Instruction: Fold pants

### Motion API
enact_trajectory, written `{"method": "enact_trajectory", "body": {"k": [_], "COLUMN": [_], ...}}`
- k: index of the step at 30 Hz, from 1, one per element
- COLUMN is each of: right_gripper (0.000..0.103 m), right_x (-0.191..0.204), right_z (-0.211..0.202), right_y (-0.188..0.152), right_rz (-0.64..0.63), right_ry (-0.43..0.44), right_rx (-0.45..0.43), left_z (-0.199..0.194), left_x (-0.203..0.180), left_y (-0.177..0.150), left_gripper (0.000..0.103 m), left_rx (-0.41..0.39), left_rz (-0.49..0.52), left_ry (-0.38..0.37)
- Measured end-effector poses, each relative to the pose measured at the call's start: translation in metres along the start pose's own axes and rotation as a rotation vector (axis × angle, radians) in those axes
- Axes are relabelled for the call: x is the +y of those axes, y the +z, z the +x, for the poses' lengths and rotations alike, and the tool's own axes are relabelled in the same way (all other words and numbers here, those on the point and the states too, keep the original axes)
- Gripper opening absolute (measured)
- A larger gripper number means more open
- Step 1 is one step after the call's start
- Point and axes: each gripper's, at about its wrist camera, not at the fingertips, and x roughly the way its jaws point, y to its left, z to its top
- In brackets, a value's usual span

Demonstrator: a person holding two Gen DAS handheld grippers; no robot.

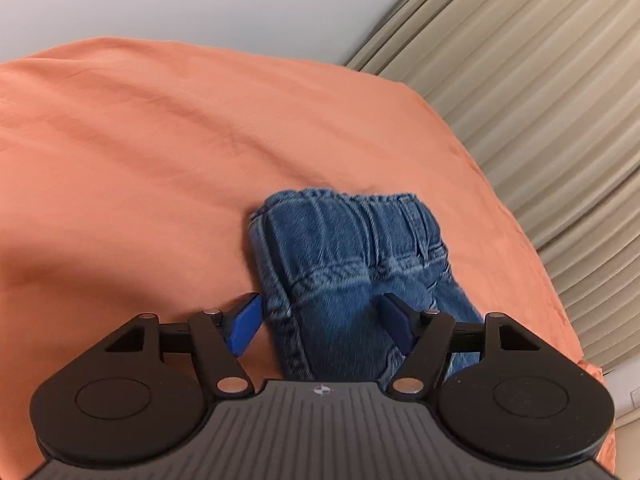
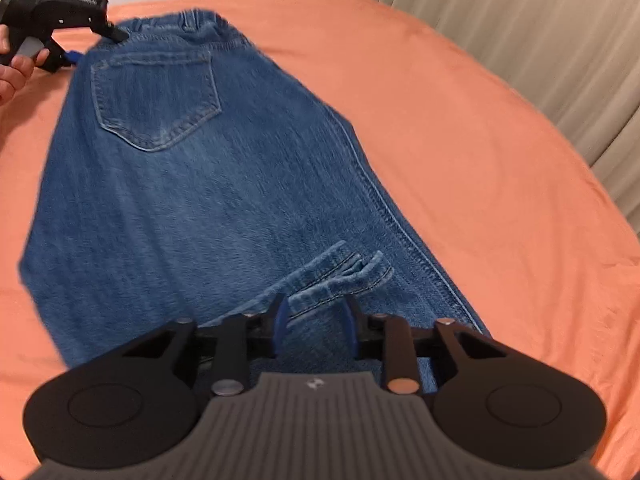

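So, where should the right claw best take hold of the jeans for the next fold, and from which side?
Probably at the hem cuff lying on the jeans, straight ahead of the right claw. The cuff is a raised, stitched band standing off the flat denim, so come along it from the near end, one pad on each side.

free: orange sheet (image 2: 460,128) right of jeans (image 2: 200,184) | obstacle: curtain (image 2: 540,32)

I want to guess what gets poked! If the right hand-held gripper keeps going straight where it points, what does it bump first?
Probably the jeans. The right hand-held gripper points down at them, with a folded hem strip right between its open fingers, so that strip likely comes first.
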Motion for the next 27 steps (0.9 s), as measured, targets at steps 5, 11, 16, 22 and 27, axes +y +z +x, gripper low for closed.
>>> {"method": "enact_trajectory", "body": {"k": [5,11,16,22,27], "right_gripper": [0.022,0.023,0.023,0.023,0.024], "right_x": [-0.011,-0.020,-0.016,-0.007,-0.005], "right_z": [0.027,0.043,0.044,0.040,0.033], "right_y": [0.002,0.006,0.005,0.005,0.007], "right_rz": [0.019,0.056,0.060,0.109,0.178], "right_ry": [0.068,0.123,0.100,0.052,0.017], "right_rx": [0.080,0.149,0.151,0.151,0.158], "left_z": [0.012,0.021,0.014,-0.019,-0.068], "left_x": [0.009,0.013,-0.002,-0.032,-0.095], "left_y": [0.008,0.010,0.009,0.017,0.022], "left_gripper": [0.077,0.057,0.029,0.018,0.018], "left_rx": [0.010,0.009,-0.006,-0.051,-0.102], "left_rz": [-0.045,-0.002,0.092,0.191,0.295], "left_ry": [-0.035,-0.024,0.002,-0.037,-0.110]}}
